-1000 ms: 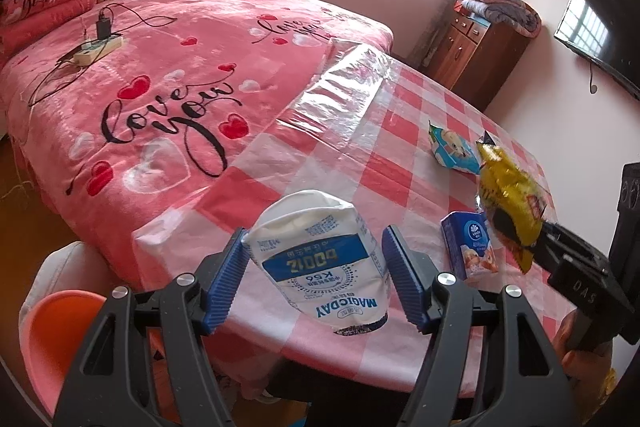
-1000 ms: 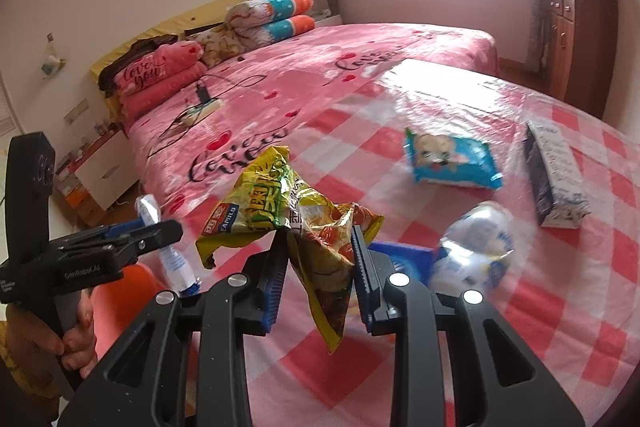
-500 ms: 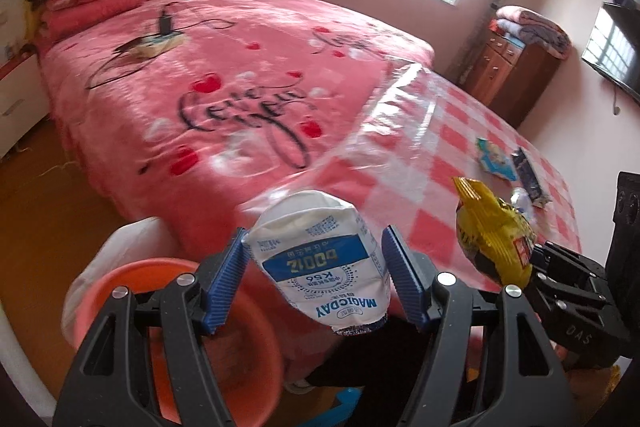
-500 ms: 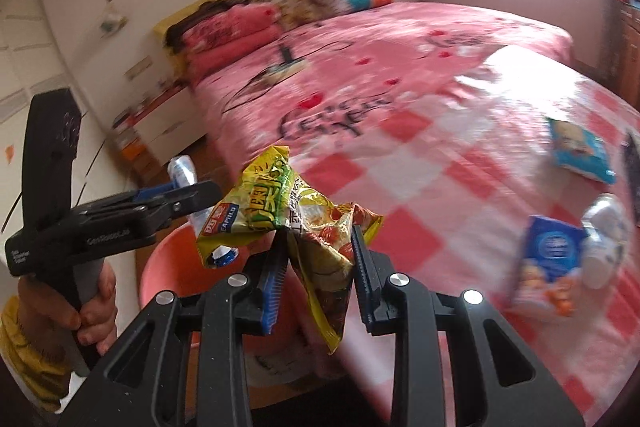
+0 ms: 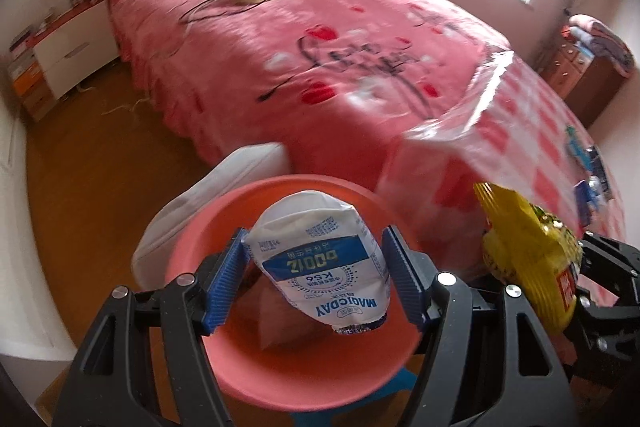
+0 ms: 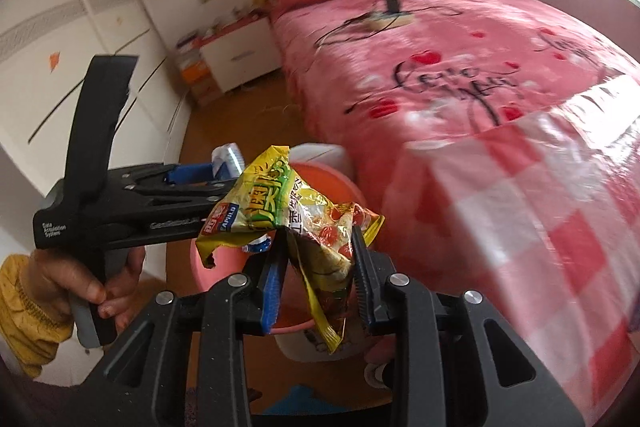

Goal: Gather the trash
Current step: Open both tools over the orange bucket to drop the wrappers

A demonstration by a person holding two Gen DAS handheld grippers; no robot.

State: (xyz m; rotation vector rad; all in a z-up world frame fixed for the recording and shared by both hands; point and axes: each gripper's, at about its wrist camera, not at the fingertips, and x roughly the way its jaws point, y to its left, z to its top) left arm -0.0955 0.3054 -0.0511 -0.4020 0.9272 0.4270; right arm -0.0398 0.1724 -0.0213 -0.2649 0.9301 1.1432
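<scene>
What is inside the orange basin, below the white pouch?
Inside the orange basin, one pinkish packet lies at the bottom. The white pouch in the left gripper hides the rest.

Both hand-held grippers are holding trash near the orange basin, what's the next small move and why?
Probably open the left hand-held gripper: its white pouch hangs over the orange basin, so it should drop in. The right hand-held gripper holds its yellow wrapper nearer the rim.

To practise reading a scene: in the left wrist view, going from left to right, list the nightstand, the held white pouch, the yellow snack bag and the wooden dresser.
nightstand → white pouch → yellow snack bag → wooden dresser
</scene>
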